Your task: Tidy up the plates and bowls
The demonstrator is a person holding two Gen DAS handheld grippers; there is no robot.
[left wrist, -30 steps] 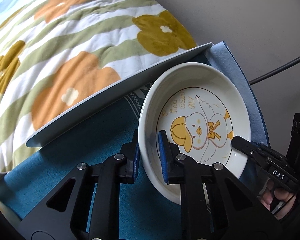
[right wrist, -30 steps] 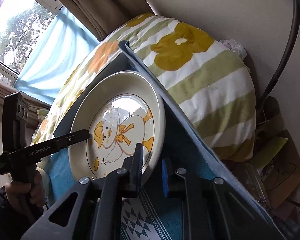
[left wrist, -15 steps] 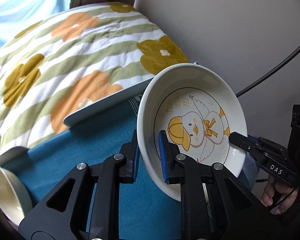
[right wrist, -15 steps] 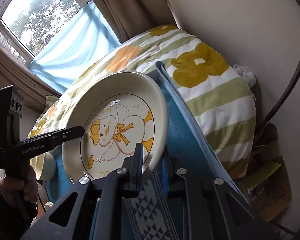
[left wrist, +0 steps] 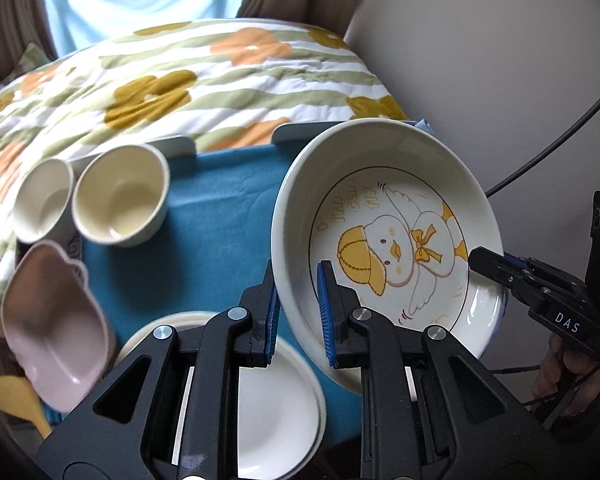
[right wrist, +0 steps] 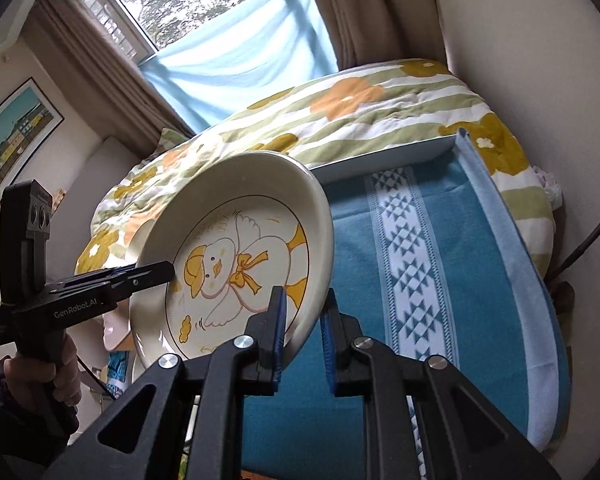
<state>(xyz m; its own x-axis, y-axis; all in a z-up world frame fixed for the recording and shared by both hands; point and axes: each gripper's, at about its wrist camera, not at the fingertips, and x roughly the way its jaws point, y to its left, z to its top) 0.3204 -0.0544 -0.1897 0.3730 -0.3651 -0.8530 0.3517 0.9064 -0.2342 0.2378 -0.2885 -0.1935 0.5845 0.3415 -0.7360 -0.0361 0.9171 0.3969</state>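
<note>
Teal woven cloth (left wrist: 220,216) largely covered by crockery. Cream deep ceramic plate with yellow duck print (left wrist: 384,240), tilted above cloth; far rim blocked by right gripper (right wrist: 303,336), near rim by left gripper (left wrist: 298,314). Both clamp its rim. Two cream cups (left wrist: 120,196) blurred.

Both grippers, left (left wrist: 296,312) and right (right wrist: 303,332), are black with blue ribbed pads (left wrist: 323,312), silver screws and white lettering.

Blue cloth (left wrist: 220,216) bears two cups (left wrist: 120,200), white plates (left wrist: 276,408), pink bowl (left wrist: 52,332).
</note>
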